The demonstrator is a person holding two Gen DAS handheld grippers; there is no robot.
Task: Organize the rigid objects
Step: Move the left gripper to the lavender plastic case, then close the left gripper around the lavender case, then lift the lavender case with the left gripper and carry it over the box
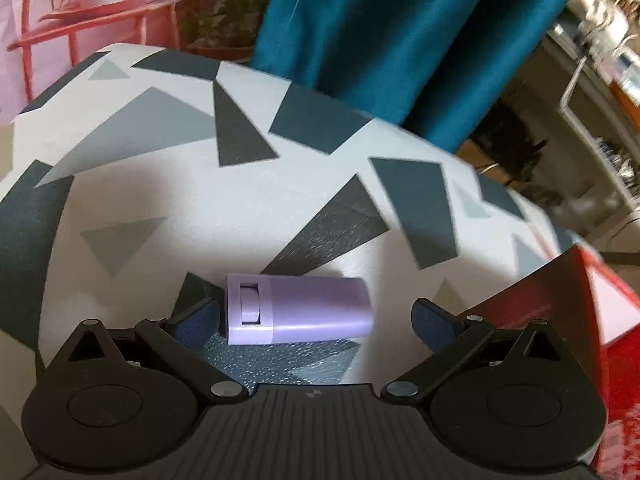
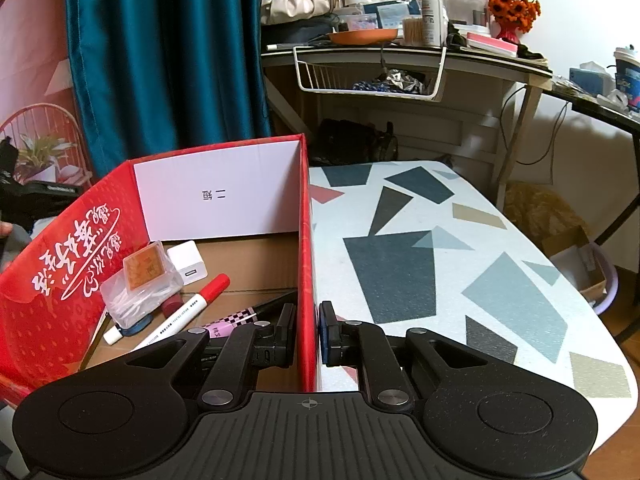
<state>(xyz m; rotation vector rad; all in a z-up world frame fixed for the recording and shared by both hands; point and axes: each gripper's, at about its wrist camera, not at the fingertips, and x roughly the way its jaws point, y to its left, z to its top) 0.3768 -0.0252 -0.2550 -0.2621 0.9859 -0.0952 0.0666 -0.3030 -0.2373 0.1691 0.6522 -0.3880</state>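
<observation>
Lying on the tabletop, lilac case sits between wide-open left hand-held gripper; right hand-held gripper clamps red box wall at 6 o'clock.

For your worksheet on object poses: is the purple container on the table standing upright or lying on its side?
On its side. The purple container lies lengthwise on the patterned table, between the open fingers of the left gripper.

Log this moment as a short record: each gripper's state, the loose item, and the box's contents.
left gripper: open, astride the lilac case, pads clear of it
lilac case: lying on its side on the patterned table
right gripper: shut on the red box's side wall
red box: holds a red-capped marker, white charger, clear cotton-swab box
</observation>
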